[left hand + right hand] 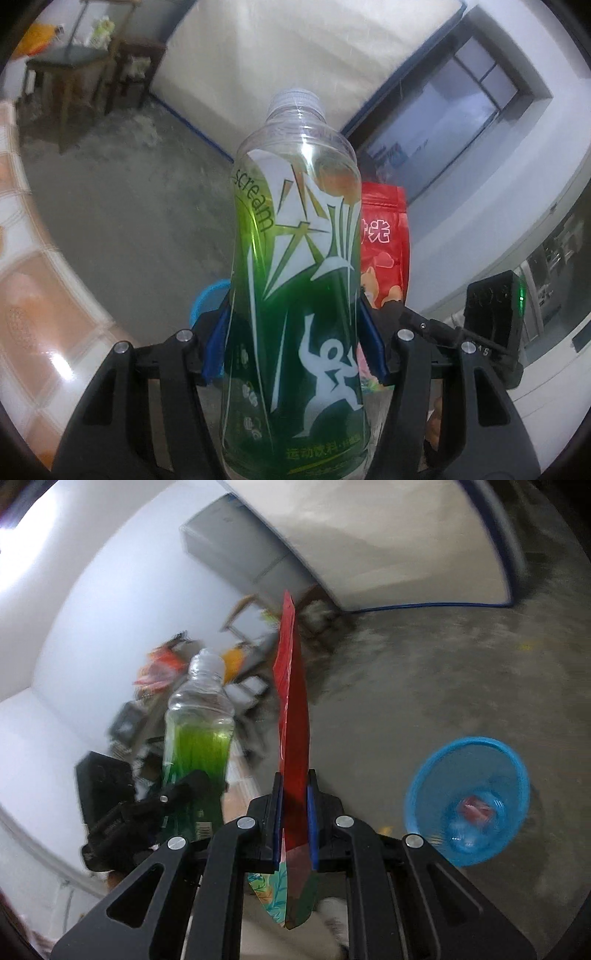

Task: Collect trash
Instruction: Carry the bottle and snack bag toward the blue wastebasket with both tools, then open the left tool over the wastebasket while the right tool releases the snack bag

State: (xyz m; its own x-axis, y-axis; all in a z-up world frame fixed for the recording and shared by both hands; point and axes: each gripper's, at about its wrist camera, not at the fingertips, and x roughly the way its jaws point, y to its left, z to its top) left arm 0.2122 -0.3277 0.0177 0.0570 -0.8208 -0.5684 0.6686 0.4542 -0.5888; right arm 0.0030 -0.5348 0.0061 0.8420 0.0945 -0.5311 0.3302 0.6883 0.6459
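Observation:
My left gripper point(293, 314) is shut on a clear plastic bottle point(295, 258) with a green label, gripped across its body, cap end pointing away. The same bottle point(197, 720) and the left gripper's black fingers point(184, 794) show at the left of the right wrist view. My right gripper point(295, 779) is shut on a flat red snack bag point(293, 709), seen edge-on and standing up from the blue pads. That red bag point(384, 247) shows just right of the bottle in the left wrist view. A blue mesh basket point(436, 771) sits on the floor to the lower right, with some trash in it.
The floor is bare grey concrete point(424, 672). A large pale mattress with a blue edge point(295, 55) leans against the wall. Wooden stools point(70, 70) and clutter stand in the far corner. An orange-patterned tabletop point(37, 295) curves along the left. The basket's blue rim point(207, 299) peeks from behind the bottle.

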